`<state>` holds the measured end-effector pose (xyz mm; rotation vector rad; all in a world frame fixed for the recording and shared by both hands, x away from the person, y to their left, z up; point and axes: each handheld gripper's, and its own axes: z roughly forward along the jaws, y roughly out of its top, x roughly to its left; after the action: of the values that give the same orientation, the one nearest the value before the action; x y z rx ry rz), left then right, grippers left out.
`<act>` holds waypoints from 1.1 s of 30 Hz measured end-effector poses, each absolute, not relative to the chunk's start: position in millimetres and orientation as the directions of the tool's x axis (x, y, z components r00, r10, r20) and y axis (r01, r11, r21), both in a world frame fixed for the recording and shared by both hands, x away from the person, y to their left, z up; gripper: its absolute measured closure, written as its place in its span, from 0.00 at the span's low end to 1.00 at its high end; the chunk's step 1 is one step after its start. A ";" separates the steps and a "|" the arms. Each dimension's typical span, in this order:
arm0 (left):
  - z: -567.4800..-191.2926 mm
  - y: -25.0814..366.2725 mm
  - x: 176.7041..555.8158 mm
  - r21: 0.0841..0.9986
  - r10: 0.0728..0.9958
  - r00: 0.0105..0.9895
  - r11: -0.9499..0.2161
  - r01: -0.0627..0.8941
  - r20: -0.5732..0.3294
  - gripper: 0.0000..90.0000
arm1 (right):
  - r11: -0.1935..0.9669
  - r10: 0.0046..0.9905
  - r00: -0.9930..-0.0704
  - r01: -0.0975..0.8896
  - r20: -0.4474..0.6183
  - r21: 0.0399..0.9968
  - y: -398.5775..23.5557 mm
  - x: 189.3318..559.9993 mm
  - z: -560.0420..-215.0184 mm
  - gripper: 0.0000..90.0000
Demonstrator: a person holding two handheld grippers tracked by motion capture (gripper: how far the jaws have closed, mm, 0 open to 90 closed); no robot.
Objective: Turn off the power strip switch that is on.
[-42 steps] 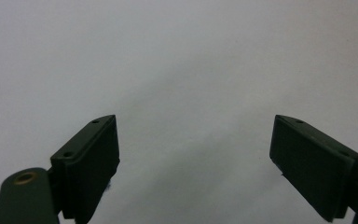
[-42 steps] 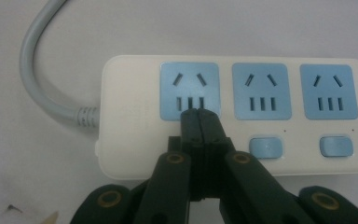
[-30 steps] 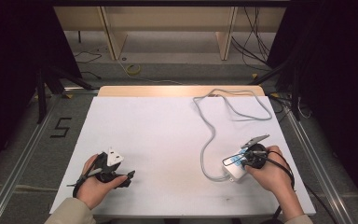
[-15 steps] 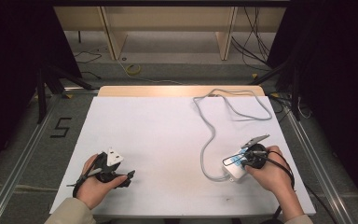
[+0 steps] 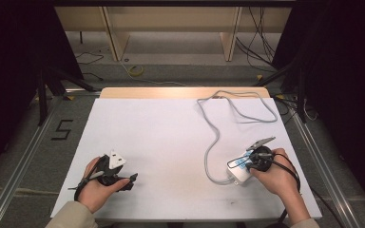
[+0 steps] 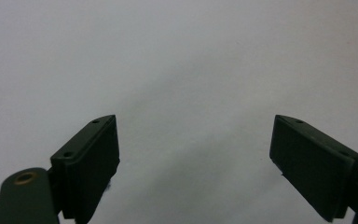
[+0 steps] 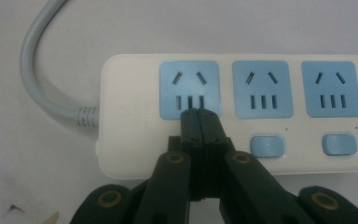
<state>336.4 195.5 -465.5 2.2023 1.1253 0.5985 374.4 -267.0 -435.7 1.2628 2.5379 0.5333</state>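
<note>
The white plastic power strip with three blue socket faces (image 7: 235,116) lies flat near the right front corner of the white counter (image 5: 171,142), its grey round cord (image 5: 218,137) looping away from it toward the far edge. The right tool (image 7: 199,114) has its jaws pressed together, tips resting on the strip's top just below the socket nearest the cord, over the spot where a first blue switch would sit. The left tool (image 6: 196,154), well apart from the strip to its left, stands spread with nothing between its jaws. The strip looks rigid, fairly light and smooth, likely to slide under a push; its long edges offer the surest hold, while the stiff cord may tug it back.
</note>
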 end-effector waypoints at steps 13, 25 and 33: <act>-465.3 196.0 336.5 0.676 0.832 0.541 -0.470 0.567 0.124 0.17 | 0.557 0.803 -0.593 0.707 -0.065 0.436 -267.5 374.3 -435.5 1.00; -465.0 196.4 336.5 0.678 0.832 0.541 -0.470 0.566 0.125 0.17 | 0.553 0.804 -0.591 0.708 -0.060 0.440 -267.8 374.3 -435.5 1.00; -465.0 196.2 336.3 0.678 0.833 0.540 -0.469 0.566 0.125 0.17 | 0.550 0.805 -0.590 0.708 -0.057 0.442 -268.6 374.3 -435.4 1.00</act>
<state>336.3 196.2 -465.0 2.2001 1.1259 0.6024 374.3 -268.6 -435.4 1.2642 2.5346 0.5536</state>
